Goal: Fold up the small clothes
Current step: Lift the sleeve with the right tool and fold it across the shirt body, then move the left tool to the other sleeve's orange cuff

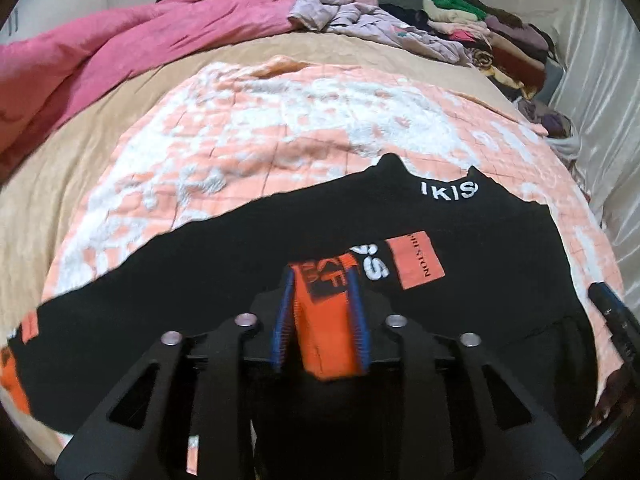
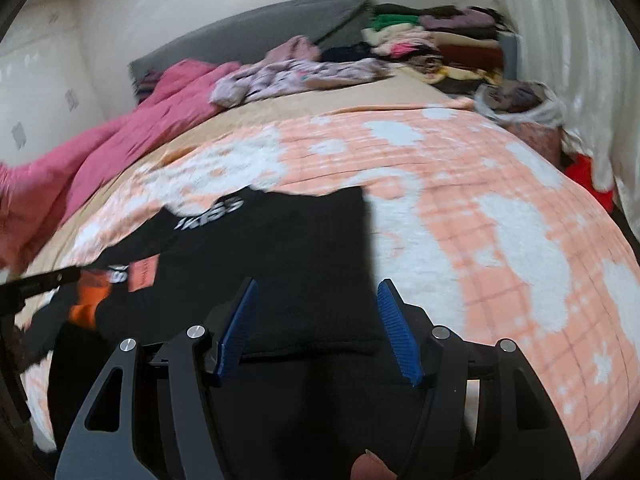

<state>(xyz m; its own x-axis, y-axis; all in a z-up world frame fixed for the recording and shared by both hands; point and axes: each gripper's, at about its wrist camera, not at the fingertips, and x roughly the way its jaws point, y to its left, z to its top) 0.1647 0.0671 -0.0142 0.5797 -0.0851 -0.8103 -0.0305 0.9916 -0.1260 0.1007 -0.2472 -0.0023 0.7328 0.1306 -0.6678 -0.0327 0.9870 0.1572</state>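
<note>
Lying spread across a peach-and-white blanket (image 1: 280,120) on a bed, a black garment (image 1: 200,264) with white lettering and orange patches is seen in both wrist views. In the left wrist view, the left hand-held gripper (image 1: 322,280) is seen pinching a raised fold of the garment's orange patch: the orange cloth stands up between the two blue pads (image 1: 357,320), which press on it from either side. A second orange patch (image 1: 416,260) with dark print lies flat on the black cloth just beyond the fingertips. At the right edge of that view, part of the other gripper is seen near the garment's right end.

In the right wrist view, which is blurred, the right hand-held gripper (image 2: 318,288) is held over the garment's right part with its blue pads (image 2: 398,332) spread well apart; black cloth is seen between and beneath them, but whether the pads touch it cannot be told.

Farther back on the bed, a pink quilt (image 1: 140,36) is bunched at the left, a pale lilac garment (image 1: 360,20) is crumpled in the middle, and a pile of mixed clothes (image 1: 492,40) is heaped at the right, against a white curtain (image 1: 600,100).
</note>
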